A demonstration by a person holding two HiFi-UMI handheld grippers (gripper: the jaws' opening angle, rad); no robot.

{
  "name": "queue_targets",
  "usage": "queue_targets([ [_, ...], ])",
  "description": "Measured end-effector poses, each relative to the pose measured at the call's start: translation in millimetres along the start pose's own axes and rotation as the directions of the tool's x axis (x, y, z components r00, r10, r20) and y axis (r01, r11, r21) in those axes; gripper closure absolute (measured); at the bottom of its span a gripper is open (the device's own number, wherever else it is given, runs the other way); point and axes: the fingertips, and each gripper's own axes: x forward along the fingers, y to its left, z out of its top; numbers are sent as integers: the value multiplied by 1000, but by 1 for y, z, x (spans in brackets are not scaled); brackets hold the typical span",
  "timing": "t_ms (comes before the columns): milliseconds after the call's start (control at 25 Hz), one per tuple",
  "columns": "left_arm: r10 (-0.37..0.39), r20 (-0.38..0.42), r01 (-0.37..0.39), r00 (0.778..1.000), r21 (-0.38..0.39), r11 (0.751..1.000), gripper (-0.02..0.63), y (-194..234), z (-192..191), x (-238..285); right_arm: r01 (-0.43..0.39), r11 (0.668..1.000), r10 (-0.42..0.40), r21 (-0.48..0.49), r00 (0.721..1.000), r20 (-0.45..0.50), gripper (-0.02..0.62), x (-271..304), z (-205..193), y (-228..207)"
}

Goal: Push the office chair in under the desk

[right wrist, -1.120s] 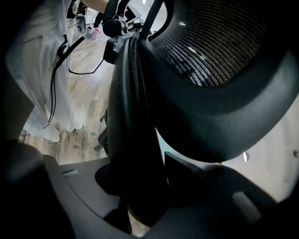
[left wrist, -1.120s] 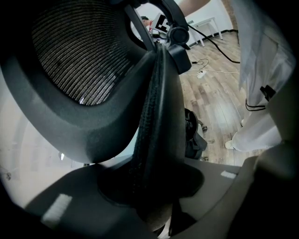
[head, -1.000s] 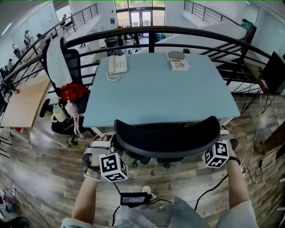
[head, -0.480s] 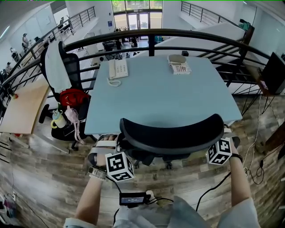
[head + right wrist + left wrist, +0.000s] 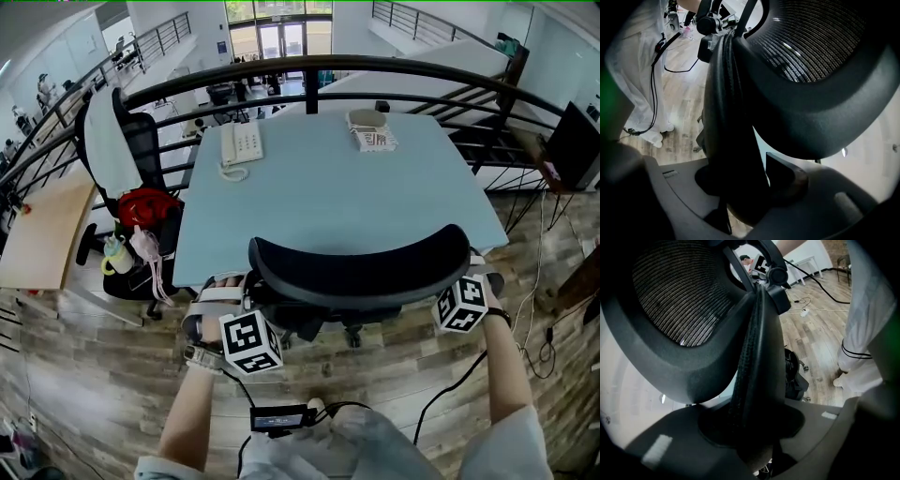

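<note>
Two grippers: left gripper [image 5: 750, 432], right gripper [image 5: 750, 187]. Two chairs: black mesh-backed office chair [image 5: 361, 272] between them, white-backed office chair [image 5: 105, 141] beyond the left one. One pale blue rectangular desk [image 5: 347, 197], one white telephone [image 5: 241, 145]

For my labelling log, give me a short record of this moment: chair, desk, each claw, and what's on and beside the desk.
chair: black office chair, backrest at the desk's near edge
desk: light blue desk
left claw: left claw closed on the backrest's left edge
right claw: right claw closed on its right edge
desktop: white phone far left, small box far middle
beside desk: second chair with red bag, at left
</note>
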Motion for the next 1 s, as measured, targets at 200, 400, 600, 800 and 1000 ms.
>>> queue_targets([
  [200, 0, -2, 0, 1000, -2, 1000, 454, 5, -1, 5, 5, 1000, -5, -6, 1000, 4, 396, 5, 1, -6],
  [400, 0, -4, 0, 1000, -5, 1000, 454, 7, -1, 10, 2, 1000, -2, -13, 1000, 27, 391, 12, 0, -6],
  [600, 2, -11, -2, 1000, -9, 1000, 454, 9, 1, 11, 16, 1000, -15, -16, 999, 41, 385, 15, -1, -11],
  [800, 5, -21, -5, 1000, -19, 1000, 453, 6, 1, 13, 13, 1000, -12, -24, 999, 48, 385, 18, -2, -11],
  [1000, 5, -27, -6, 1000, -27, 1000, 453, 10, 2, 17, 29, 999, -28, -20, 998, 57, 385, 19, -2, -17],
])
